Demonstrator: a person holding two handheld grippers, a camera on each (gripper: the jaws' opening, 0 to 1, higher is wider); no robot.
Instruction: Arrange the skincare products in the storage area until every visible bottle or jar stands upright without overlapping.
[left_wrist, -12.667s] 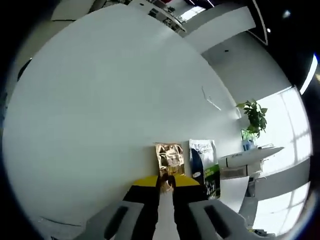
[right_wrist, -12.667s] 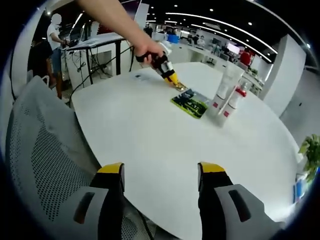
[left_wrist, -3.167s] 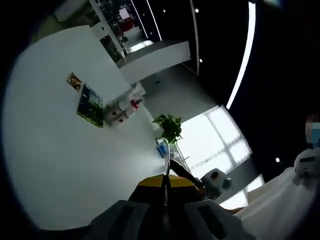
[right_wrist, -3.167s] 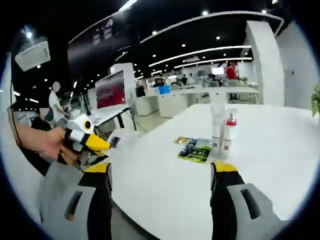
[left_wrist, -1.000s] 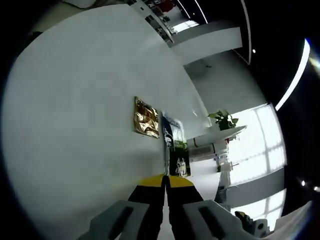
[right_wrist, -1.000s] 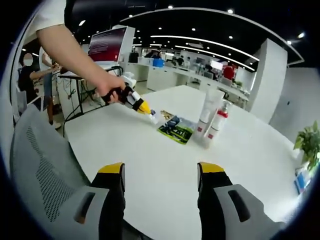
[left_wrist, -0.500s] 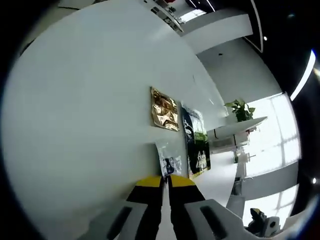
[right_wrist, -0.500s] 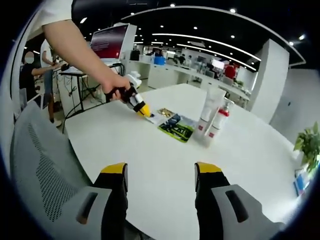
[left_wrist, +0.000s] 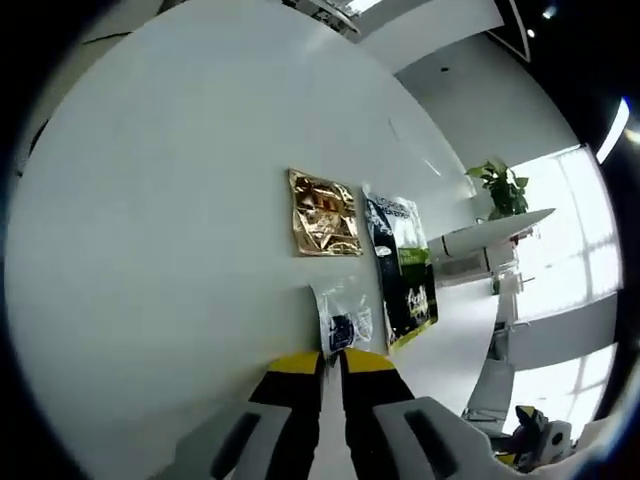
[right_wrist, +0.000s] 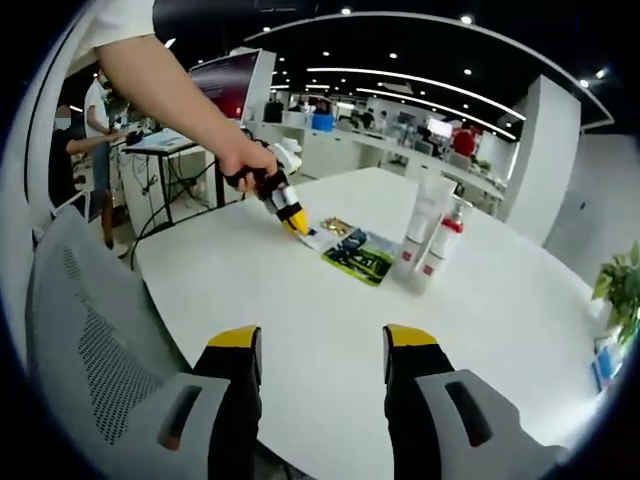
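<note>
My left gripper (left_wrist: 331, 358) is shut, its yellow tips pinching the near edge of a small clear-and-white sachet (left_wrist: 343, 318) that lies flat on the white table (left_wrist: 160, 200). Just beyond it lie a gold sachet (left_wrist: 324, 213) and a dark green sachet (left_wrist: 402, 270). In the right gripper view a hand holds the left gripper (right_wrist: 285, 212) tip-down at the small sachet (right_wrist: 312, 238), beside the gold sachet (right_wrist: 337, 227) and green sachet (right_wrist: 362, 255). A white tube (right_wrist: 425, 225) and a red-capped pump bottle (right_wrist: 445, 245) stand upright together. My right gripper (right_wrist: 322, 350) hovers open near the table's front edge.
A grey mesh chair (right_wrist: 90, 340) stands at the table's near left edge. Behind are desks, a screen and a person (right_wrist: 95, 130). A potted plant (right_wrist: 622, 290) sits at the far right. Bare table (right_wrist: 330, 310) lies between my right gripper and the products.
The small sachet, held edge-on above the table a second ago, now lies flat next to the gold and green sachets, with the left gripper low at its edge. The right gripper has stayed open.
</note>
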